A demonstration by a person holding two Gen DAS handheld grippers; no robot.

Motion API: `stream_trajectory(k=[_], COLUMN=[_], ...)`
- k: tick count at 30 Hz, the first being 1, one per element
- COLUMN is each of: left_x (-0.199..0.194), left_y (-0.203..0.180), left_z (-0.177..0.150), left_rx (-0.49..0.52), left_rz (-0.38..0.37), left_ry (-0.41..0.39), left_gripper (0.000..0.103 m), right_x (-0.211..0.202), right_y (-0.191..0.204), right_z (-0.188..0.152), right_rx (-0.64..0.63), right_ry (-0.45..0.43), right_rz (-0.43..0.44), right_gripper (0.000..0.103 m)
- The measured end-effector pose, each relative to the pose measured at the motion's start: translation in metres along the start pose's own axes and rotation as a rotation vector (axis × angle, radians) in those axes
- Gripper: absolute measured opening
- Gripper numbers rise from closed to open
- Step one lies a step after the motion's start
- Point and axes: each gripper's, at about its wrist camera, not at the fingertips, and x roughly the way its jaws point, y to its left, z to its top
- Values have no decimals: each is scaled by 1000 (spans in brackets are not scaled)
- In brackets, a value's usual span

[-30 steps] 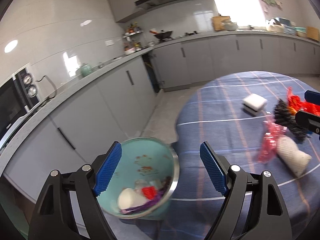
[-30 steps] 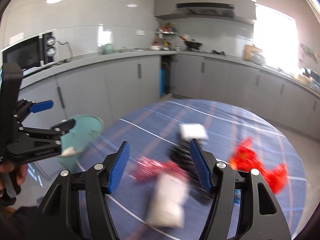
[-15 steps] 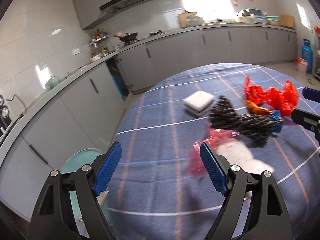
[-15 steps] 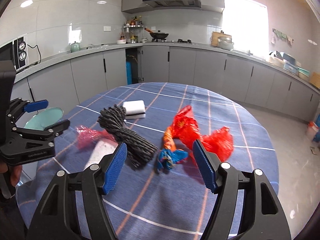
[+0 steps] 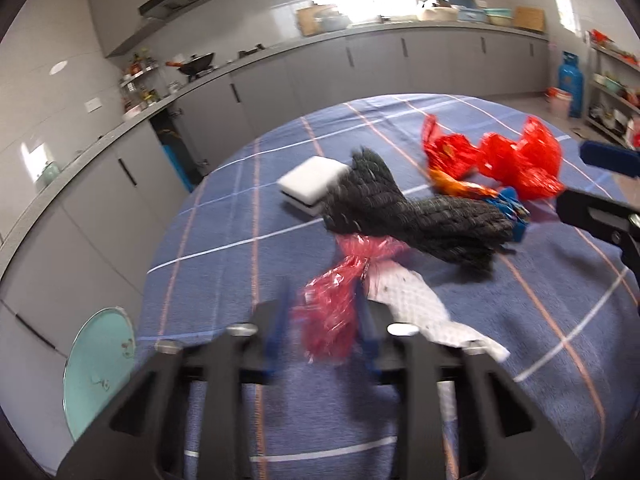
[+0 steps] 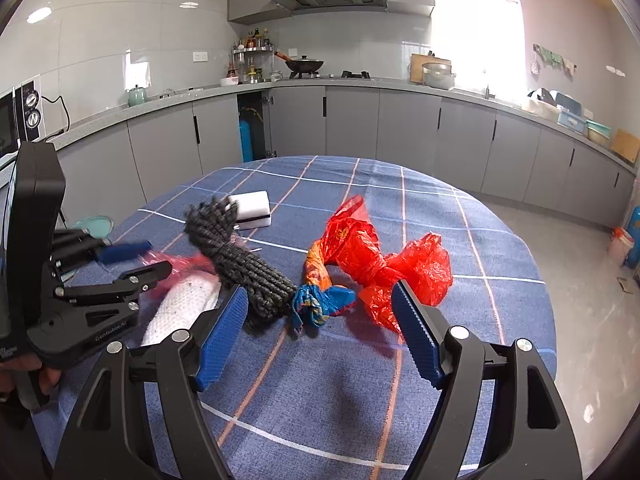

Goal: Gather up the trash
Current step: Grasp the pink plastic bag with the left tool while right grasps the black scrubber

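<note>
So the left gripper [image 5: 322,330] has swung off the bin [image 5: 98,364], now down to its left, and its blurred jaws have narrowed around the pink wrapper [image 5: 340,300] right in front. Can't tell if it's actually clenched yet. The white net [image 5: 412,300] sits just to its right, the black rope [image 5: 404,216] beyond. The right gripper [image 6: 320,324] hangs released over the table [image 6: 320,408], blue-orange wrapper [image 6: 320,300] between its jaws, red bag [image 6: 384,260] just past. Looks like the next pickup is starting, with plenty of trash left.

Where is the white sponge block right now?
The white sponge block lies on the far left part of the blue checked tablecloth in the right wrist view, touching the far end of the black rope bundle.
</note>
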Motion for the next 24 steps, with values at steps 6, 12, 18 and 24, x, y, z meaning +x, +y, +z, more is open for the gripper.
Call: stream_trajectory(k=[6,12,18,24], left_x=[-19,-37,-35,-30], left_y=[11,31,39,43], left_z=[0,0,-5,-9], left_rx=[-15,-45,-41,-62], left_rz=[15,39,66,69], left_ry=[-40,-70,-66,-56], left_gripper=[12,12,12,12], right_x=[6,26,53,81], right_y=[9,31,54,67], right_z=[9,20,26,23], right_rx=[-10,-71,-129,-165], right_ry=[4,55,138,256], right_rz=[11,36,86,136], right_gripper=[74,73,70,45])
